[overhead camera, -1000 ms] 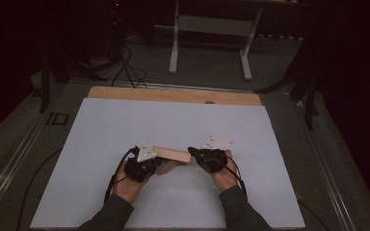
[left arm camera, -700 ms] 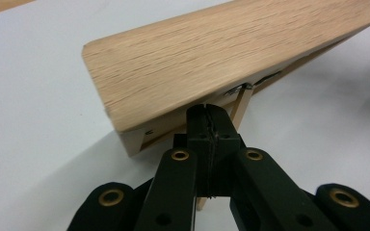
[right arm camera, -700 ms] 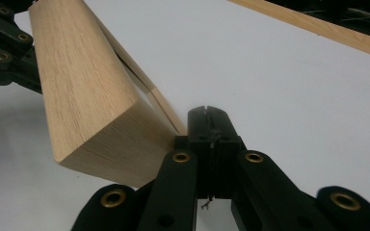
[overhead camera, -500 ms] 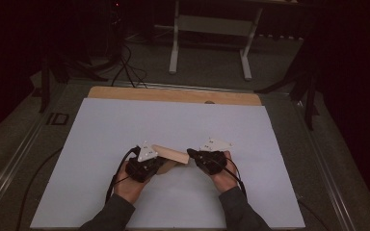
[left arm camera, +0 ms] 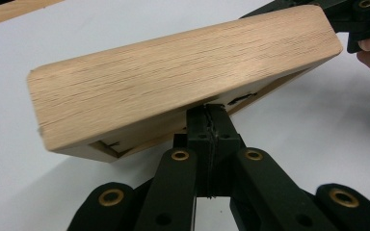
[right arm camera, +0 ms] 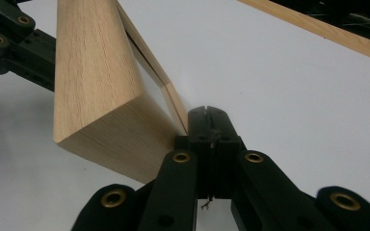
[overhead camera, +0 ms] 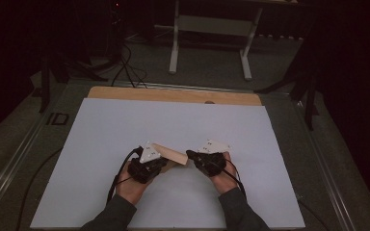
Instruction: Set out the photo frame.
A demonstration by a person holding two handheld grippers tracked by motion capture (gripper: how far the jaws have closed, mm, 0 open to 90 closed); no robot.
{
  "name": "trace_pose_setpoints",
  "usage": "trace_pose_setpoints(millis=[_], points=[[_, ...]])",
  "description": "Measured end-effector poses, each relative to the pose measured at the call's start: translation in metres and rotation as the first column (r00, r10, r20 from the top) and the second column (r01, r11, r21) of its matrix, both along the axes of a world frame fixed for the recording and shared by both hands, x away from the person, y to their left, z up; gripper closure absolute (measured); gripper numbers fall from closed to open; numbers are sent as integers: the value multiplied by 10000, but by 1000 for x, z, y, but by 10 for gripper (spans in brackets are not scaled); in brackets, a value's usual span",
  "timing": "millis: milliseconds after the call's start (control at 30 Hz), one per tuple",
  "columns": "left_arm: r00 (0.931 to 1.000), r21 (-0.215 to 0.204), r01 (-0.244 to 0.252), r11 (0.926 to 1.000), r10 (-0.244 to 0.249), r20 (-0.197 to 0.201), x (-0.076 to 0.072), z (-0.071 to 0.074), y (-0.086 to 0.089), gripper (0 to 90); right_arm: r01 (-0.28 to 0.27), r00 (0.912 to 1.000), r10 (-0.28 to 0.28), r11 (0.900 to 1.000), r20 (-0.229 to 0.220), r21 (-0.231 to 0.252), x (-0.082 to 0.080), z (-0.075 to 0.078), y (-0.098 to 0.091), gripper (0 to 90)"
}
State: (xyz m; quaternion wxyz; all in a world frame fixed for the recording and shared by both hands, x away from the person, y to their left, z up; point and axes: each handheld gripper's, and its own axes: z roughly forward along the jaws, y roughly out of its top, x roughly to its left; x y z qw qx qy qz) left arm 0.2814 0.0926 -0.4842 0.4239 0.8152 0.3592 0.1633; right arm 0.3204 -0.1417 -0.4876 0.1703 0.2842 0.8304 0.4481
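Observation:
A pale wooden box [overhead camera: 171,154], hollow on its underside, sits tilted between my two grippers near the front of the white sheet [overhead camera: 173,120]. My left gripper [overhead camera: 167,163] is shut, and in the left gripper view its tips [left arm camera: 207,110] rest against the lower rim of the box [left arm camera: 173,82]. My right gripper [overhead camera: 189,154] is shut too. Its tips [right arm camera: 207,113] touch the near end of the box [right arm camera: 96,86] beside a thin rim. Nothing shows between either pair of jaws. The right gripper [left arm camera: 351,19] meets the box's far corner in the left gripper view.
A wooden strip [overhead camera: 173,95] runs along the sheet's far edge. Beyond the table stand a metal frame [overhead camera: 212,29] and floor cables [overhead camera: 125,62]. Metal rails border the table on both sides. Open sheet lies behind and to either side of the hands.

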Motion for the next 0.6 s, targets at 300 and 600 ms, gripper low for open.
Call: trace_pose_setpoints(millis=[300, 600], points=[[10000, 70, 17, 10000, -17, -35, 2, -2, -1, 895, -129, 9999, 129, 9999, 76, -88, -2, 0, 1, 897], [9999, -11, -82, 10000, 82, -69, 5, -2, 3, 896, -360, 9993, 361, 9992, 71, -144, -5, 1, 3, 897]])
